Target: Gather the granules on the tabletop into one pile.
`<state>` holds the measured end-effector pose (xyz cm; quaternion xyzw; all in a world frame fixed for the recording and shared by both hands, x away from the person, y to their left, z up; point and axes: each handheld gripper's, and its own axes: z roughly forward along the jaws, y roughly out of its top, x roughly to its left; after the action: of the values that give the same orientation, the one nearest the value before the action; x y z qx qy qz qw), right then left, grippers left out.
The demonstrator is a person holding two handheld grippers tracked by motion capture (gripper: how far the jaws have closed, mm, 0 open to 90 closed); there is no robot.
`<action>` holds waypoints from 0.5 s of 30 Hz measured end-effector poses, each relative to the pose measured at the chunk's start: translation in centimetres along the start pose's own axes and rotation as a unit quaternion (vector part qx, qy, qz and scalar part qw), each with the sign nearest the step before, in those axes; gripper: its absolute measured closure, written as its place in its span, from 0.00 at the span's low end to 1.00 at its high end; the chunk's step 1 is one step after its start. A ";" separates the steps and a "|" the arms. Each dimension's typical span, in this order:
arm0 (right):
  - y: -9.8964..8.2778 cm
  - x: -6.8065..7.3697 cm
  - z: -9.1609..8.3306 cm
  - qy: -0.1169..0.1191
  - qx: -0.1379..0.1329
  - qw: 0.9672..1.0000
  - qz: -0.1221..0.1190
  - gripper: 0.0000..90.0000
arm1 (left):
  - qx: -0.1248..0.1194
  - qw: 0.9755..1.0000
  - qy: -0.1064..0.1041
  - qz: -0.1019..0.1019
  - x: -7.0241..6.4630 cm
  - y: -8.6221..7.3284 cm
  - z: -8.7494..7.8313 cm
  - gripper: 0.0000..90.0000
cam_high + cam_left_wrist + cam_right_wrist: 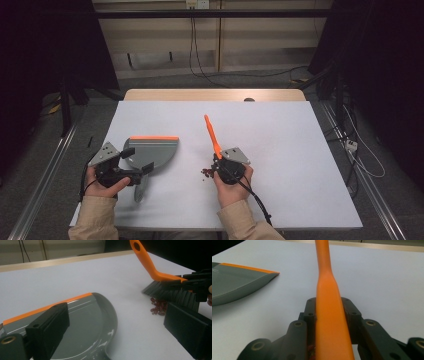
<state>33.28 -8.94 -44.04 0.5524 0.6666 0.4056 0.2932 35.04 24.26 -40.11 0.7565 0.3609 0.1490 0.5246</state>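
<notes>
Left gripper, jaws spread apart, straddles the rear rim of the grey plastic dustpan with orange front lip. Right of the dustpan, right gripper clamps the orange-handled, black-bristled brush, bristles over small red beans.

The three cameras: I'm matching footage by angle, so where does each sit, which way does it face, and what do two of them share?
High view: above the person's side, looking forward and down at the table; forearms, both hands.
Left gripper view: on the left gripper, facing across the dustpan toward the beans.
Right gripper view: on the right gripper, looking along the brush it clamps.
Shared: both gripper views show the dustpan.
</notes>
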 end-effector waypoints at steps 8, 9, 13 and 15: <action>0.2 0.7 0.4 0.016 -0.002 1.000 0.003 0.78 | -0.001 1.000 0.001 0.001 0.1 -0.1 0.0 0.07; 0.2 0.8 0.5 0.018 -0.003 1.000 0.002 0.78 | -0.001 1.000 0.001 0.002 0.1 -0.1 0.0 0.07; 0.3 0.5 0.5 0.022 -0.004 1.000 0.000 0.78 | 0.002 1.000 0.002 0.002 0.1 -0.1 0.0 0.07; 0.5 -0.1 0.4 0.031 -0.006 0.999 0.003 0.79 | 0.003 1.000 0.002 0.002 0.2 -0.2 0.0 0.07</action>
<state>33.90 -8.95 -43.84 0.5397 0.6715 0.4272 0.2744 35.09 24.40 -40.27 0.7586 0.3611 0.1497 0.5212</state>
